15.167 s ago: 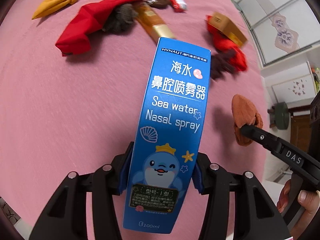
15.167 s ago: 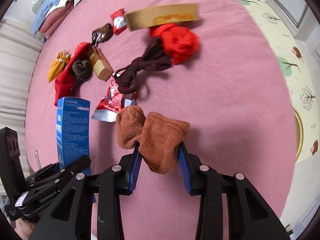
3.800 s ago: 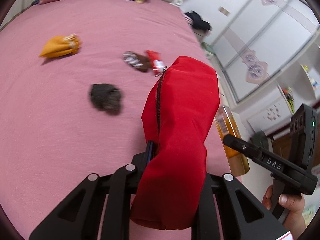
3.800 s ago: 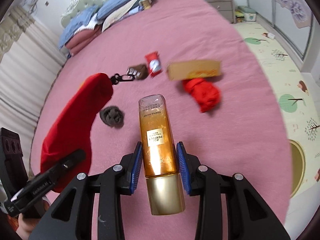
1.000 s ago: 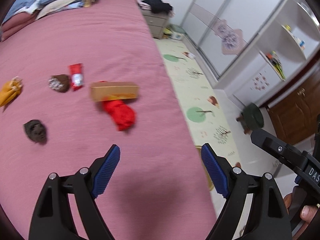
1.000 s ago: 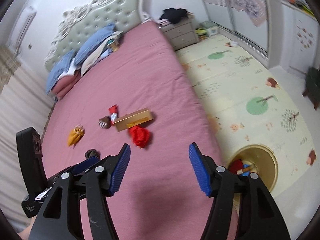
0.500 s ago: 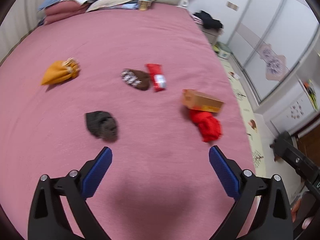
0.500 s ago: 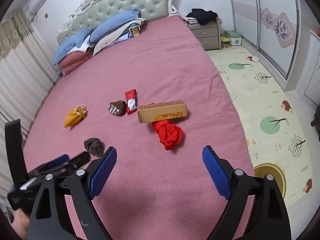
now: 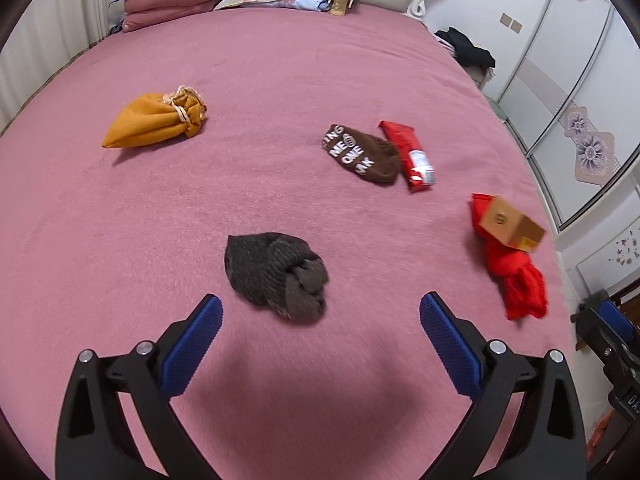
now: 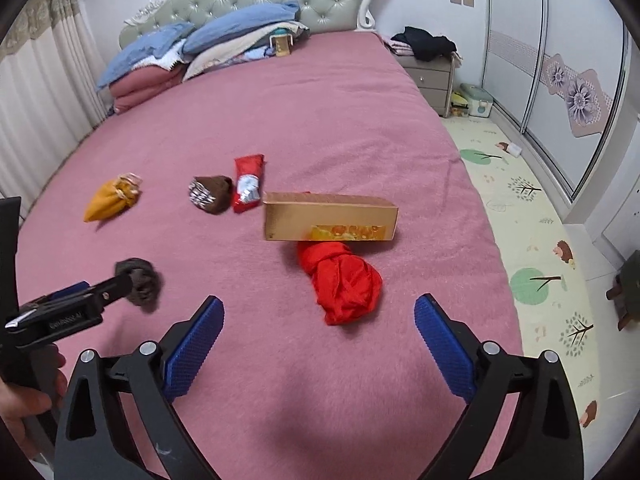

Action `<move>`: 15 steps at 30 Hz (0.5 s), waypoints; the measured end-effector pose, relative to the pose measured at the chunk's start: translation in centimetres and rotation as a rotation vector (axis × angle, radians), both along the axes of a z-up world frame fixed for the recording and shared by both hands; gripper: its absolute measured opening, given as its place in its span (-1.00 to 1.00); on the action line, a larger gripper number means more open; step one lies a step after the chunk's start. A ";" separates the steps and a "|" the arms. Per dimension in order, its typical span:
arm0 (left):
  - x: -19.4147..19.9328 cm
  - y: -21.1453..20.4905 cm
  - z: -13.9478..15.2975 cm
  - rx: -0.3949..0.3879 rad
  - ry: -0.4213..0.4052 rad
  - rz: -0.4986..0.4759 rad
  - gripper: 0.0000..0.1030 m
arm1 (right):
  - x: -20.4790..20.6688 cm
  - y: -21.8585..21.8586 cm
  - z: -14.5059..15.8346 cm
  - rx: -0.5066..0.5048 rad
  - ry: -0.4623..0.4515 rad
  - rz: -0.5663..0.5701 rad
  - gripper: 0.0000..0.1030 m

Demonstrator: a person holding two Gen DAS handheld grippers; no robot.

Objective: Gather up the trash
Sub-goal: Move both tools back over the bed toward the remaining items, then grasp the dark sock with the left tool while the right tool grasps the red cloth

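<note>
Both grippers are open and empty above the pink bed. My left gripper [image 9: 320, 322] hangs just short of a dark grey knitted ball [image 9: 276, 274], also in the right wrist view [image 10: 140, 278]. My right gripper [image 10: 318, 322] is just short of a red cloth bundle [image 10: 344, 286], which lies under a gold carton [image 10: 330, 216]. That carton [image 9: 510, 226] and cloth [image 9: 516, 276] show at the right of the left wrist view. A red snack wrapper [image 9: 412, 156] touches a brown lettered sock [image 9: 360, 154]. An orange drawstring pouch [image 9: 154, 122] lies at the far left.
Folded blankets and pillows [image 10: 208, 48] are stacked at the headboard. The bed edge [image 10: 492, 240] drops on the right to a patterned floor mat [image 10: 532, 216]. A nightstand [image 10: 428, 74] with dark clothes and sliding wardrobe doors [image 10: 560, 80] stand beyond.
Both grippers have come lower and closer to the bed. The left one has neared the grey knitted ball, the right one the red cloth. Both stay open.
</note>
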State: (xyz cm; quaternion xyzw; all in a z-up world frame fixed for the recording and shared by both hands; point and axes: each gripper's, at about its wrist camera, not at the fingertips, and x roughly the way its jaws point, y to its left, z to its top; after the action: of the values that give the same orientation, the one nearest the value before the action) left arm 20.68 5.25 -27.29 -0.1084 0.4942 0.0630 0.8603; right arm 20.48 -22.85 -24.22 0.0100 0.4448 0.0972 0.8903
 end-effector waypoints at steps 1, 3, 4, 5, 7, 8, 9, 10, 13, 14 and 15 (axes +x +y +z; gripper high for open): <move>0.4 0.2 -0.5 -0.005 0.001 -0.002 0.91 | 0.4 0.0 -0.4 -0.006 0.003 -0.006 0.80; 1.2 0.4 -1.4 0.000 0.008 0.001 0.91 | 1.5 -0.1 -1.4 -0.007 0.020 -0.008 0.80; 1.5 0.5 -1.7 -0.003 0.007 0.000 0.91 | 2.0 -0.1 -1.8 -0.006 0.031 -0.007 0.80; 2.0 0.7 -2.1 -0.001 0.011 -0.001 0.91 | 2.6 -0.2 -2.2 -0.003 0.042 -0.007 0.80; 2.8 1.0 -2.9 -0.008 0.017 -0.001 0.91 | 3.5 -0.2 -2.9 0.006 0.051 -0.003 0.80; 3.2 1.1 -3.3 -0.009 0.020 0.000 0.91 | 4.0 -0.2 -3.3 0.005 0.054 0.000 0.79; 3.6 1.3 -3.7 -0.009 0.022 0.002 0.91 | 4.3 -0.1 -3.6 0.007 0.060 0.006 0.77; 3.8 1.4 -4.0 -0.013 0.024 0.001 0.88 | 4.7 0.0 -3.9 0.005 0.068 0.013 0.72; 4.7 1.5 -4.9 -0.019 0.034 -0.001 0.66 | 5.7 0.4 -4.8 -0.012 0.090 0.030 0.55; 4.8 1.6 -5.1 -0.016 0.039 0.001 0.59 | 5.9 0.5 -5.1 -0.018 0.098 0.032 0.52; 5.0 1.6 -5.3 -0.004 0.049 0.005 0.43 | 6.1 0.6 -5.4 -0.021 0.108 0.033 0.50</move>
State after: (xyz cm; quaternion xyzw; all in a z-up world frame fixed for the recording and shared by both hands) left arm 25.65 6.86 -32.58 -0.1097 0.5149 0.0667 0.8476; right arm 26.63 -22.23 -29.62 -0.0015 0.4932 0.1067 0.8633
